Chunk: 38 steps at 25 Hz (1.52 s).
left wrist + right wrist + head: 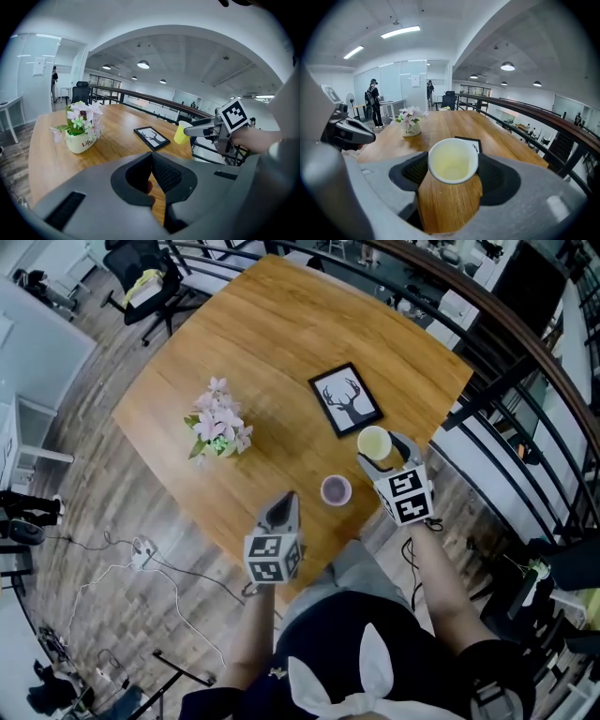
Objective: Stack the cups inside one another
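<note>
A pale yellow cup (374, 442) is held upright just above the wooden table (262, 343), near its right front edge, with my right gripper (382, 450) shut on it. In the right gripper view the yellow cup (453, 160) sits between the two pads, its empty inside facing me. A small purple cup (336, 489) stands on the table just to the left of and nearer than the yellow one. My left gripper (284, 502) hovers at the table's front edge, left of the purple cup, jaws together and empty. From the left gripper view the yellow cup (181, 133) shows at right.
A white pot of pink flowers (218, 430) stands mid-table on the left. A black picture frame with a deer (345, 399) lies just beyond the yellow cup. A dark railing (511, 381) runs along the table's right side. An office chair (141, 282) stands at the far left.
</note>
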Tool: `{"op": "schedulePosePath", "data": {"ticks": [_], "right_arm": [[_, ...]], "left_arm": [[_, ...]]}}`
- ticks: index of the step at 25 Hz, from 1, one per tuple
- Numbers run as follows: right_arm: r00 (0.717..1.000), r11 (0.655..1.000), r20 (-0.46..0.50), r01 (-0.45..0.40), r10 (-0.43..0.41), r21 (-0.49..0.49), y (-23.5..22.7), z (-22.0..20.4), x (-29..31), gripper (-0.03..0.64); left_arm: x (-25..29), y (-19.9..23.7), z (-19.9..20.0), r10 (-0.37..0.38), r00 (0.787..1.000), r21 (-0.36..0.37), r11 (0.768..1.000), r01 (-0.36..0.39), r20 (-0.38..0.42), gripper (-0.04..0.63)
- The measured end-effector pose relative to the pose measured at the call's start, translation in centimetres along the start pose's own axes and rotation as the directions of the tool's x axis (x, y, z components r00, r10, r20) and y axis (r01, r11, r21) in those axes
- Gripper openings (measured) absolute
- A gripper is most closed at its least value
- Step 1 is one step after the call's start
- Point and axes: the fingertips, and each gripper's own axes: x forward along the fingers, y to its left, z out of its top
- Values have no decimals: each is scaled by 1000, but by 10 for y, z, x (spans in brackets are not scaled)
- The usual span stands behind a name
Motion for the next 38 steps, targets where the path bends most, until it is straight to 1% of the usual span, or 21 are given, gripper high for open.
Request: {"op": "schedulePosePath", "data": {"ticks": [6,12,25,38], "right_arm": [[999,1000,44,10,-10,6,9,23,-34,328],[997,1000,70,18,-18,-2,19,34,-54,328],[998,1000,63,-7,8,-5,46,31,-63,328],[996,997,46,-77,77,4,85,22,-61,328]], "left_arm": [[-12,-5,5,-18,1000,11,1000,18,15,16],[-16,-5,12,-35,999,19,999,34,34,15],[-23,1,18,-42,998,24,999,41,54,15],[-34,8,17,-37,997,20,999,36,74,15]]}}
